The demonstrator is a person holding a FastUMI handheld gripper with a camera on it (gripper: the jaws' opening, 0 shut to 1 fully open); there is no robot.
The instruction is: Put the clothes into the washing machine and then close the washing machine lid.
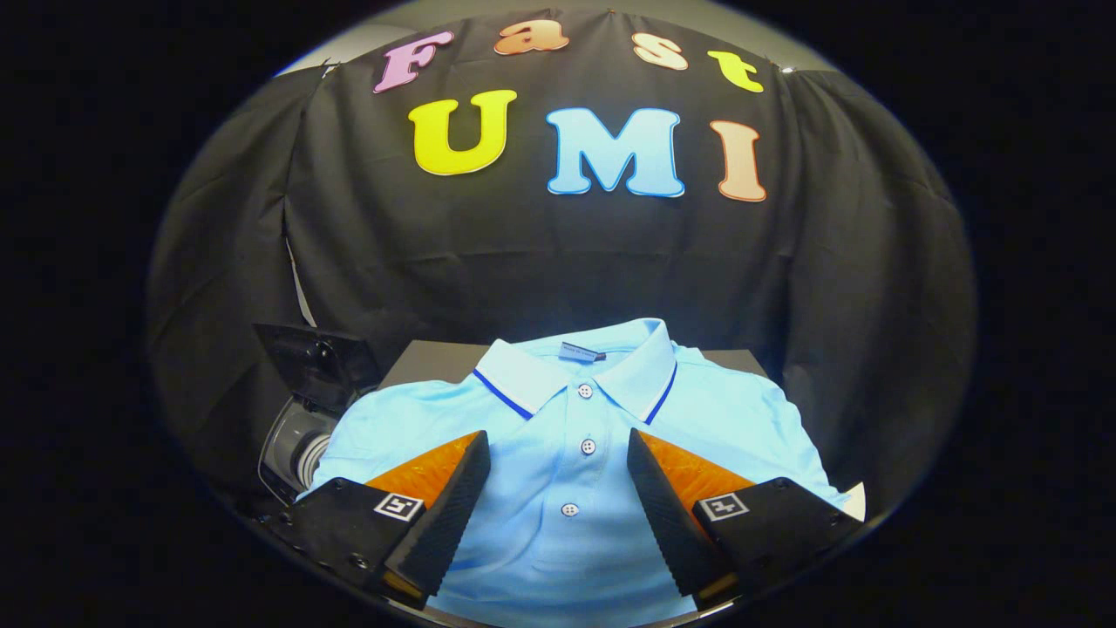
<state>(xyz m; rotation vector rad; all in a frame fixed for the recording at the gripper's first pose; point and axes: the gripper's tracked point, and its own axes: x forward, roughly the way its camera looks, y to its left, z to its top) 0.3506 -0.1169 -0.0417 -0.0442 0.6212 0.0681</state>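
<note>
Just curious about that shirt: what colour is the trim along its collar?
Dark blue, on the light blue polo shirt, clearest in the gripper view; the open gripper hovers over it.

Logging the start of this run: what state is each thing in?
Polo shirt: folded, lying flat, collar away from the tool, placket buttoned.
Washing machine: beside the shirt, lid up, open.
Tool: fingers apart over the shirt, gripping nothing.

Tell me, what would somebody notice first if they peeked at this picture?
Probably the light blue polo shirt, spread flat with its white collar and buttons, lying between and just ahead of the open gripper fingers. Next, beside the shirt's sleeve, the washing machine with its dark lid standing open.
</note>
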